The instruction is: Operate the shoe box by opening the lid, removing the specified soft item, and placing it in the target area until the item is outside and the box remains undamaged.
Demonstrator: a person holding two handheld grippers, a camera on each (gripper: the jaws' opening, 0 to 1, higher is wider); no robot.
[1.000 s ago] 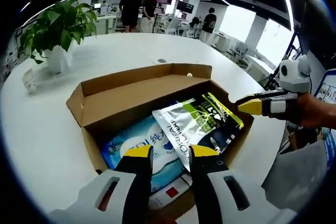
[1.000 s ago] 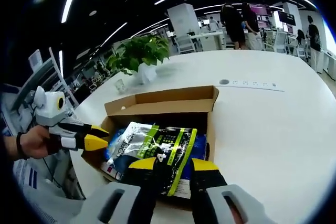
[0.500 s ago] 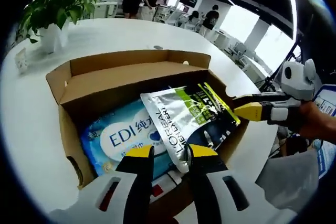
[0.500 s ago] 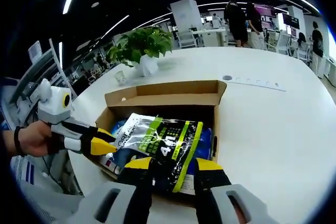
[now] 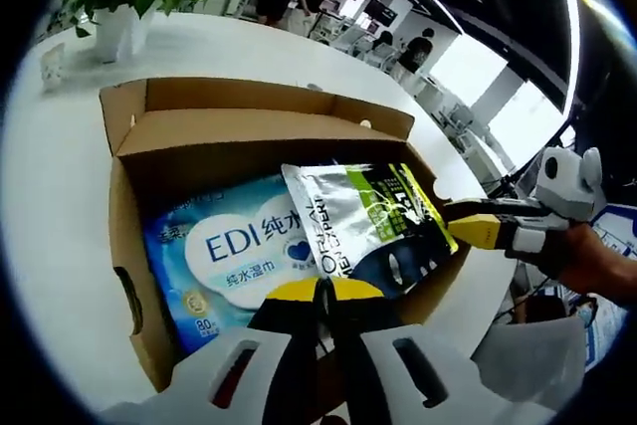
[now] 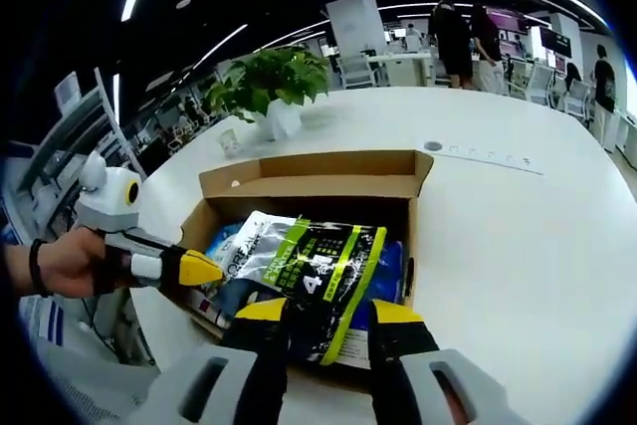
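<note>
Both tongs at the open box

We see the box (image 5: pixel 249 131) open on the white counter (image 6: pixel 518 236), flaps up, with the silver-green pouch (image 5: pixel 373 221) lying inside on top of a blue wipes pack (image 5: pixel 234 256). Left tongs (image 5: pixel 320 291) are pressed together at the pouch's near edge; whether they pinch it we cannot tell. Right tongs (image 6: pixel 325 311) stand apart, straddling the pouch's (image 6: pixel 318 266) dark end at the box rim. A plant (image 6: pixel 269 87) sits beyond the box (image 6: pixel 318 176).

box (image 6: pixel 299 178) top open | pouch (image 6: pixel 317 268) covers contents | table (image 6: pixel 518 246) right clear
</note>
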